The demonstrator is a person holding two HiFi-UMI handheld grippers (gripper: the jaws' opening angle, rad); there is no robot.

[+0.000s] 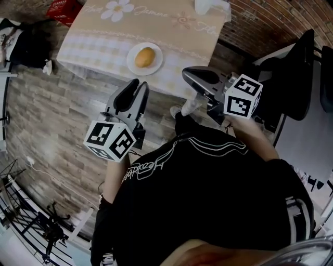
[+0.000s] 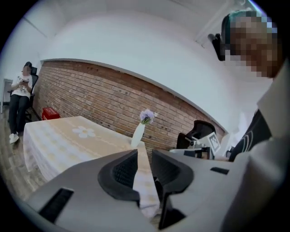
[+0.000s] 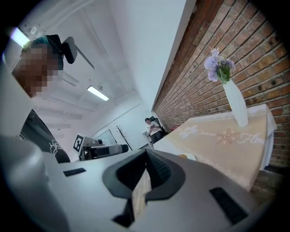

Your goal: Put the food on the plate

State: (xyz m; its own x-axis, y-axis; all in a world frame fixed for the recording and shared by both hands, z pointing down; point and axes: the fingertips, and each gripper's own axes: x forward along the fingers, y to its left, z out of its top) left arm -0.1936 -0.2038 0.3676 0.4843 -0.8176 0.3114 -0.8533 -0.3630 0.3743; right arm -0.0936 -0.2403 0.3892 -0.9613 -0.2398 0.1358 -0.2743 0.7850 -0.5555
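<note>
A round golden bread roll [image 1: 145, 57] lies on a white plate [image 1: 156, 65] near the front edge of the cloth-covered table [image 1: 93, 36]. My left gripper [image 1: 139, 84] hovers over the floor short of the table, below the plate; its jaws stand a narrow gap apart with nothing between them [image 2: 144, 156]. My right gripper [image 1: 186, 73] is off the table's front right corner, its fingertips touching and holding nothing [image 3: 146, 153]. In the right gripper view the plate [image 3: 186, 157] peeks over the jaw.
A white vase with purple flowers [image 2: 137, 134] stands at the table's far end by the brick wall. A red crate [image 1: 63, 9] sits on the floor beyond the table. Black office chairs [image 1: 299, 78] are to my right. A seated person [image 2: 20, 97] is far off.
</note>
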